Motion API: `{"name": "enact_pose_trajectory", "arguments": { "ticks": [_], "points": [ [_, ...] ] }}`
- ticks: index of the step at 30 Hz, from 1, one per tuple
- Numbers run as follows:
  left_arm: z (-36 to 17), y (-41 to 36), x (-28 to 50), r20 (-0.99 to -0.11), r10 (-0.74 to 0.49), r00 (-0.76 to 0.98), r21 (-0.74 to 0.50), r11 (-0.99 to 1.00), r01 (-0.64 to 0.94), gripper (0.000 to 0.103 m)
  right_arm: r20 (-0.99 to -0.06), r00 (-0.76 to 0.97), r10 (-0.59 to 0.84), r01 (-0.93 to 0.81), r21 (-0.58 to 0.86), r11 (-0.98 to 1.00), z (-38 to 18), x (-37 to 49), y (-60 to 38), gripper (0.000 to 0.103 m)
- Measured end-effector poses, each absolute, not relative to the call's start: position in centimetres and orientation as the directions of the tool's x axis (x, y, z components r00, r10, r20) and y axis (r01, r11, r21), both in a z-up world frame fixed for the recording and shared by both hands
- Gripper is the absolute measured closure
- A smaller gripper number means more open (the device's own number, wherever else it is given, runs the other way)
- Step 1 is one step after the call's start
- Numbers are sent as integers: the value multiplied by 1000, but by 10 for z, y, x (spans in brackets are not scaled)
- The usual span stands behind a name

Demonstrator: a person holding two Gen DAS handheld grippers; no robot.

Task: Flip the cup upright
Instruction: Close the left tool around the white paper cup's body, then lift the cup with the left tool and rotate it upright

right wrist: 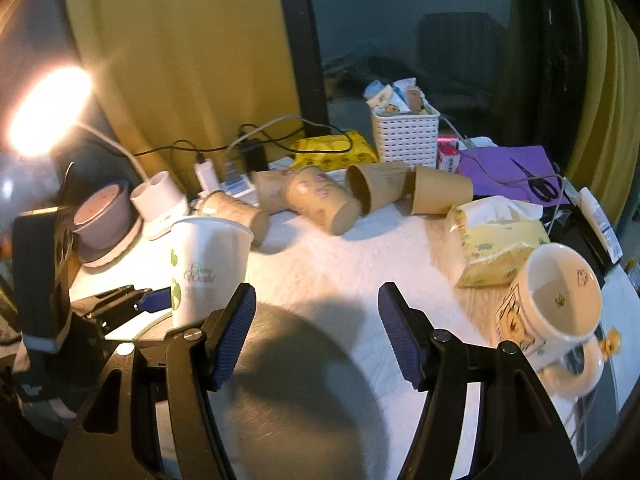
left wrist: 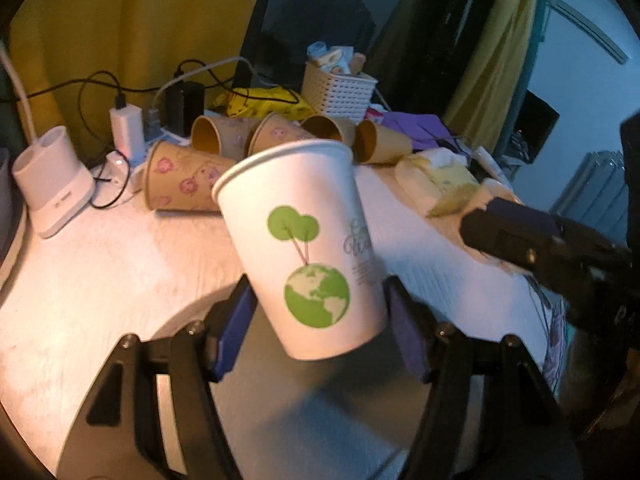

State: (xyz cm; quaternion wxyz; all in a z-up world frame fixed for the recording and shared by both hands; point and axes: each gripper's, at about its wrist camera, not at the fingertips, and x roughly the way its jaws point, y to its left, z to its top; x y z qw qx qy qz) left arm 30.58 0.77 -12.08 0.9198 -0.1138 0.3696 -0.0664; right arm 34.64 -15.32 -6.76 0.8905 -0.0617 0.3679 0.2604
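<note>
White paper cup [left wrist: 304, 248] is being held low on its wall by the left hand-held gripper [left wrist: 320, 320], mouth up, slightly tilted, above the dark round disc [right wrist: 304, 380] on the counter [right wrist: 360, 248]. Right hand-held gripper [right wrist: 316, 332] is being kept apart, empty, alongside. Brown cups [right wrist: 320, 200] are lying behind.

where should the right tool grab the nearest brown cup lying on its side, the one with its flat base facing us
Probably across the middle of its side wall, coming down from above. The brown paper cup lies flat with its closed base toward the camera and its mouth pointing back, so only the curved wall offers opposing faces. Another fallen cup crowds its right side. The right tool is open and empty.
</note>
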Motion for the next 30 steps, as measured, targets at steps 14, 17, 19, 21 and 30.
{"name": "enact_pose_trajectory", "arguments": {
  "ticks": [14, 17, 19, 21, 30],
  "points": [
    [-116, -8, 190, -592, -170, 788, -109, 985, 131, 37, -686, 516, 513, -571, 172, 803, -61, 255, -137, 36],
    [-117, -15, 174, -575, -176, 799, -77, 984, 161, 37, -684, 492, 539, -590, 194, 784, -60, 237, -134, 36],
    [-119, -21, 163, -564, -184, 805, -55, 981, 186, 37, -681, 472, 560, -600, 217, 770, -60, 227, -133, 35],
    [-121, -26, 155, -562, -197, 803, -48, 977, 206, 37, -680, 455, 576, -606, 237, 759, -61, 219, -133, 34],
    [-117, -47, 120, -512, -227, 828, 9, 963, 269, 37, -677, 399, 619, -610, 308, 730, -64, 193, -135, 34]
  ]
}}
